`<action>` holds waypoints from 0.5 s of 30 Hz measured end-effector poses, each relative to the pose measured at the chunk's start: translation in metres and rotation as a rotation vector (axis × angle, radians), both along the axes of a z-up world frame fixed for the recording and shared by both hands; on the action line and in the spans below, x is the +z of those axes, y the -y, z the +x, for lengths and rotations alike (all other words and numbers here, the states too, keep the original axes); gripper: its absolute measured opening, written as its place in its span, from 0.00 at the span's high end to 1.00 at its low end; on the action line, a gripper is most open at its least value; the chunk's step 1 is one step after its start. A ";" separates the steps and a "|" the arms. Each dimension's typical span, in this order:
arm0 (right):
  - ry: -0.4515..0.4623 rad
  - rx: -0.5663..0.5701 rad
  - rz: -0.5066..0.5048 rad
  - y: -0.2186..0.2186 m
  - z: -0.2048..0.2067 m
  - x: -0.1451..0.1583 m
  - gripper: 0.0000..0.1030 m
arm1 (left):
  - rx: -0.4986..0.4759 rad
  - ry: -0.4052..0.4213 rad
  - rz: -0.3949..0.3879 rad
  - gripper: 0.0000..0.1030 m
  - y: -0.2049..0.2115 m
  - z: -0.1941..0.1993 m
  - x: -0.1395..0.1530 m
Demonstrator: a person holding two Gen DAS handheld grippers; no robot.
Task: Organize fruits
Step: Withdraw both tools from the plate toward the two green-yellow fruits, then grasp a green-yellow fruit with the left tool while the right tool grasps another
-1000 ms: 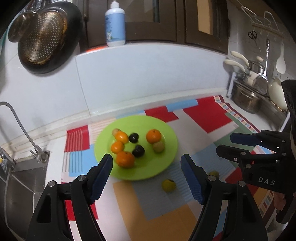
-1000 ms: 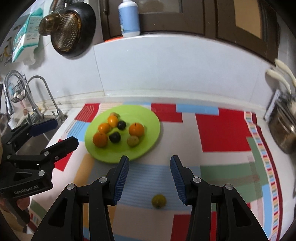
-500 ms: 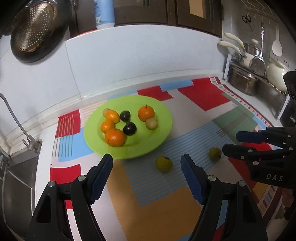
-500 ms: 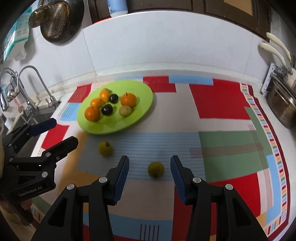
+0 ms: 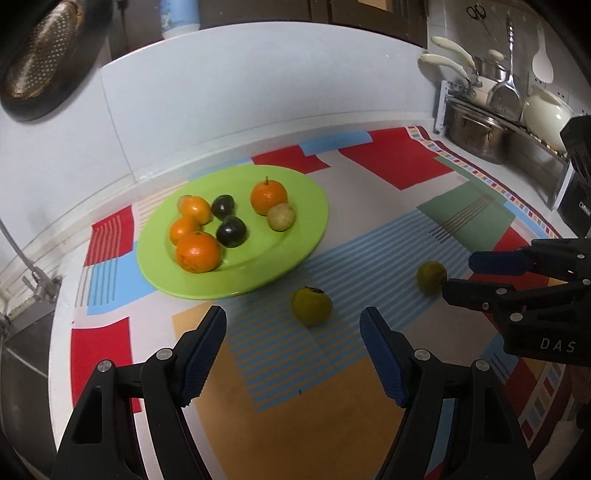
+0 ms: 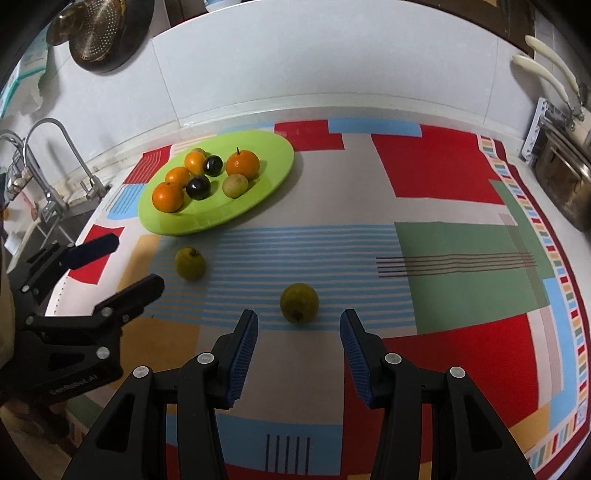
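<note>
A green plate [image 5: 295,236] [image 6: 269,173] on a colourful mat holds several oranges, two dark fruits and a pale one. Two yellow-green fruits lie loose on the mat. One loose fruit [image 5: 311,306] [image 6: 190,263] sits just ahead of my open, empty left gripper [image 5: 293,325] [image 6: 127,264]. The other loose fruit [image 6: 299,303] [image 5: 431,277] sits just ahead of my open, empty right gripper [image 6: 298,325] [image 5: 458,275], close to its fingertips.
A sink and tap [image 6: 48,173] lie at the left edge of the counter. Pots and utensils [image 5: 487,110] stand on a rack at the far right. A white backsplash [image 6: 314,62] runs behind the mat. A colander [image 6: 96,33] hangs on the wall.
Both grippers have come down and forward toward the mat. Each loose fruit now sits closer to the fingertips of its gripper. Both stay open.
</note>
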State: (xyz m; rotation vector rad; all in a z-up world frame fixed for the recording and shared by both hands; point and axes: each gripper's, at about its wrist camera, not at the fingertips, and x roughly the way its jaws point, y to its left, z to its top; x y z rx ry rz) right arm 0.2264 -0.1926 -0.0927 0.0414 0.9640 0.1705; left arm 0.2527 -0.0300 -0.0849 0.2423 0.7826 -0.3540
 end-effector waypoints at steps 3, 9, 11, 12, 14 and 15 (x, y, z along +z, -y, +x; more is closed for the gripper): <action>-0.001 0.001 0.008 0.002 0.004 -0.005 0.54 | -0.009 -0.014 -0.001 0.34 0.003 0.005 -0.006; -0.005 0.017 0.013 -0.001 0.012 -0.013 0.54 | -0.008 -0.060 -0.025 0.43 0.004 0.019 -0.016; -0.005 0.020 0.016 -0.001 0.014 -0.016 0.54 | -0.009 -0.073 -0.032 0.47 0.005 0.022 -0.019; -0.007 0.022 0.019 -0.001 0.016 -0.017 0.54 | -0.012 -0.081 -0.035 0.50 0.006 0.024 -0.021; -0.006 0.025 0.023 -0.001 0.018 -0.019 0.55 | -0.014 -0.096 -0.039 0.55 0.007 0.028 -0.023; -0.005 0.026 0.023 -0.002 0.018 -0.020 0.55 | -0.015 -0.102 -0.045 0.56 0.007 0.029 -0.024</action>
